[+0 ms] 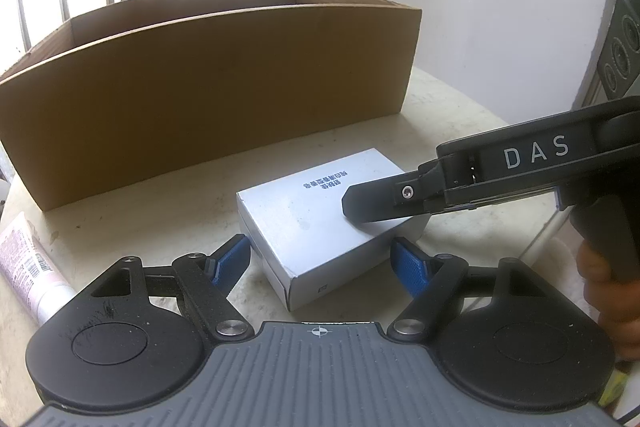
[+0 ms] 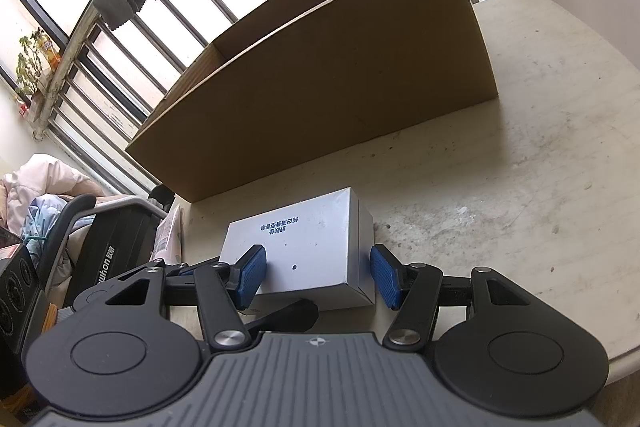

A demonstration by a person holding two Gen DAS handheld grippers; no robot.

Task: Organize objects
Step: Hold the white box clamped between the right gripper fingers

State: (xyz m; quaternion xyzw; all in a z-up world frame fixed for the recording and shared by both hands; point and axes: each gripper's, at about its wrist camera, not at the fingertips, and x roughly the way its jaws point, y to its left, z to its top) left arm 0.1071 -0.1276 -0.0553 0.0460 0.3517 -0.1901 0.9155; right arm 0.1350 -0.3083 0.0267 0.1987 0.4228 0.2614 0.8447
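Note:
A small white box (image 1: pixel 320 211) with blue print lies flat on the pale table (image 1: pixel 460 115), in front of a large open cardboard box (image 1: pixel 220 79). My left gripper (image 1: pixel 320 259) is open, and the white box's near corner sits between its blue pads without a clear press. My right gripper (image 2: pixel 318 277) is open too. Its left pad hovers over the white box (image 2: pixel 304 247) and its right pad stands beside the box's right side. From the left wrist view, one black finger (image 1: pixel 372 203) of the right gripper reaches over the box top.
A pink and white tube (image 1: pixel 28 267) lies at the table's left edge. A hand (image 1: pixel 600 291) holds the right gripper's handle. Past the table's left edge are black exercise gear (image 2: pixel 112 251) and piled clothes (image 2: pixel 36 183). The cardboard box (image 2: pixel 328 75) backs onto a barred window.

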